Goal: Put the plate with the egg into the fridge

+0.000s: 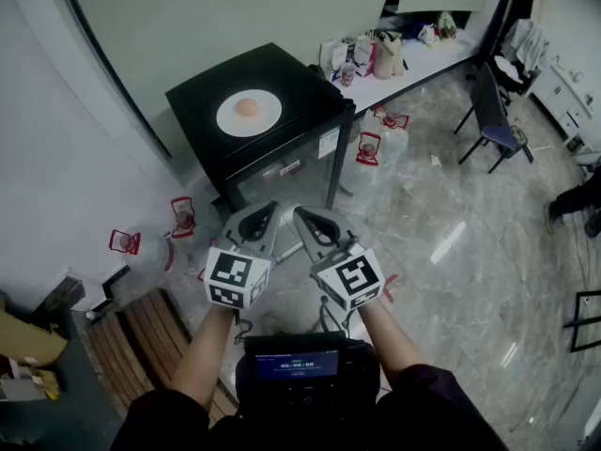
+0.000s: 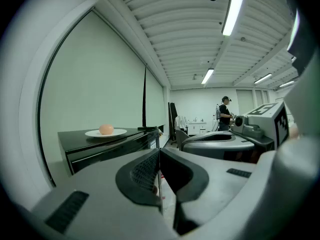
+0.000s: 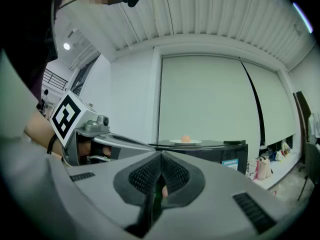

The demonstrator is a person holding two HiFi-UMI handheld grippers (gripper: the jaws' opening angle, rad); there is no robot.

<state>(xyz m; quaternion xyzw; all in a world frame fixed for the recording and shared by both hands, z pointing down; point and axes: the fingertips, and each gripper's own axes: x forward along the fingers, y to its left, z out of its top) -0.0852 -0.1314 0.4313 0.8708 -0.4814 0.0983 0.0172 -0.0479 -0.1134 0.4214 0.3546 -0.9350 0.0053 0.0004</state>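
Observation:
A white plate (image 1: 249,113) with a brownish egg (image 1: 248,107) rests on top of a black mini fridge (image 1: 282,144) by the wall; the fridge door is closed. Both grippers hover side by side in front of the fridge, well short of it. My left gripper (image 1: 261,218) is shut with nothing in it, and so is my right gripper (image 1: 315,220). The left gripper view shows its closed jaws (image 2: 160,154) with the plate (image 2: 106,133) and egg (image 2: 106,129) far off to the left. Beyond the right gripper (image 3: 161,158), the plate (image 3: 185,142) and egg (image 3: 185,138) sit straight ahead.
Clear water jugs with red handles (image 1: 181,216) lie on the floor left and right of the fridge. A white table with bags (image 1: 385,59) stands behind it, a chair (image 1: 493,116) further right. A wooden pallet (image 1: 150,332) is at lower left. A person (image 2: 224,112) stands far off.

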